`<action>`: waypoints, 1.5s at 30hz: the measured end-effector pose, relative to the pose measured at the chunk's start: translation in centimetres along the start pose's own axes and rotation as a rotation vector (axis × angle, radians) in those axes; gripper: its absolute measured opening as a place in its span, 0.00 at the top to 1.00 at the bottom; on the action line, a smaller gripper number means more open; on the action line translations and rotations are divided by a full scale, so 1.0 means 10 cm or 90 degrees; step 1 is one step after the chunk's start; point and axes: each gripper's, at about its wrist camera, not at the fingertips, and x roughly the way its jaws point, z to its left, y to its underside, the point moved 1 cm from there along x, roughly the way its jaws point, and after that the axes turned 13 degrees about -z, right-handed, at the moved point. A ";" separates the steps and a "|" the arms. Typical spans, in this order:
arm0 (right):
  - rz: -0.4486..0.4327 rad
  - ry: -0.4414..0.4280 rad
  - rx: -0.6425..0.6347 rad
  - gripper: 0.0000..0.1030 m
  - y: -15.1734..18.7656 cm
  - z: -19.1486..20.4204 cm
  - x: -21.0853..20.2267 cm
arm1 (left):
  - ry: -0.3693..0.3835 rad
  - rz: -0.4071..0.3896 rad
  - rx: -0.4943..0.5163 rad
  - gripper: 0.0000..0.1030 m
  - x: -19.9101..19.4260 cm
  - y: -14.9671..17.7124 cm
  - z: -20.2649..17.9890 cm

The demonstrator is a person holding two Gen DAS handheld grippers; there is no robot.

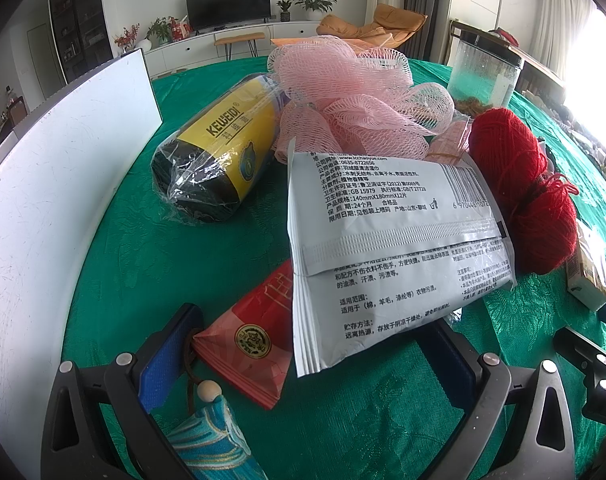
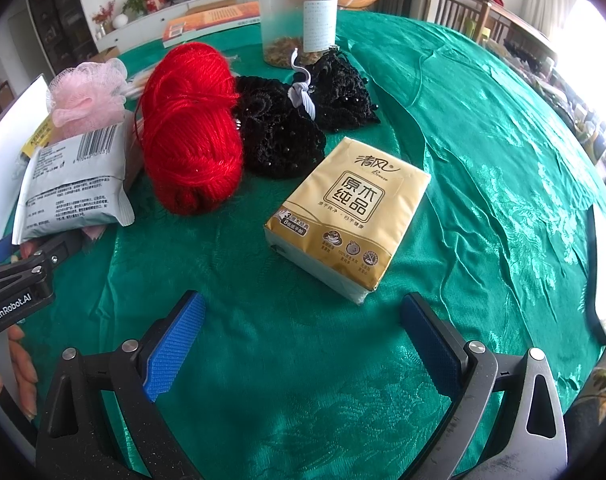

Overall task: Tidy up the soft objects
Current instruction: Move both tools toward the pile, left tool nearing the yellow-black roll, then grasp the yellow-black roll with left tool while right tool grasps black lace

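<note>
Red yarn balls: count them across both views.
1. The red yarn ball lies between the grey wipes packet and black lace fabric; others may be hidden.

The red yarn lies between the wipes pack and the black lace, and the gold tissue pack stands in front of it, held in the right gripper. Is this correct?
Not quite. The right gripper is open and holds nothing; the tissue pack lies on the cloth ahead of its fingers, as the right wrist view shows. The yarn does lie between the wipes pack and the lace.

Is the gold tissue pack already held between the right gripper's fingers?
No, the tissue pack lies on the green tablecloth ahead of the open right gripper.
</note>
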 end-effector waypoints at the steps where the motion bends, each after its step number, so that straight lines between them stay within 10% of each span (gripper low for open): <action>1: 0.000 0.000 0.000 0.03 0.00 0.00 0.00 | 0.000 0.000 0.000 0.00 0.00 0.00 0.00; 22: -0.011 -0.001 -0.002 0.03 0.01 0.01 -0.02 | 0.046 0.044 0.016 0.00 -0.28 0.11 0.11; 29: -0.017 -0.001 -0.001 0.03 0.02 0.01 -0.02 | 0.050 -0.020 0.011 0.00 -0.59 -0.47 0.38; 36: -0.040 -0.055 0.044 0.05 0.00 -0.09 -0.12 | -0.005 0.026 0.025 0.03 0.11 -1.07 0.62; 41: -0.235 -0.160 0.194 0.05 -0.15 -0.55 -0.66 | 0.016 0.051 0.009 0.11 0.45 -1.04 0.76; 45: -0.149 -0.187 0.238 0.06 -0.68 -0.74 -0.22 | 0.039 0.061 0.045 0.11 0.66 -1.09 0.61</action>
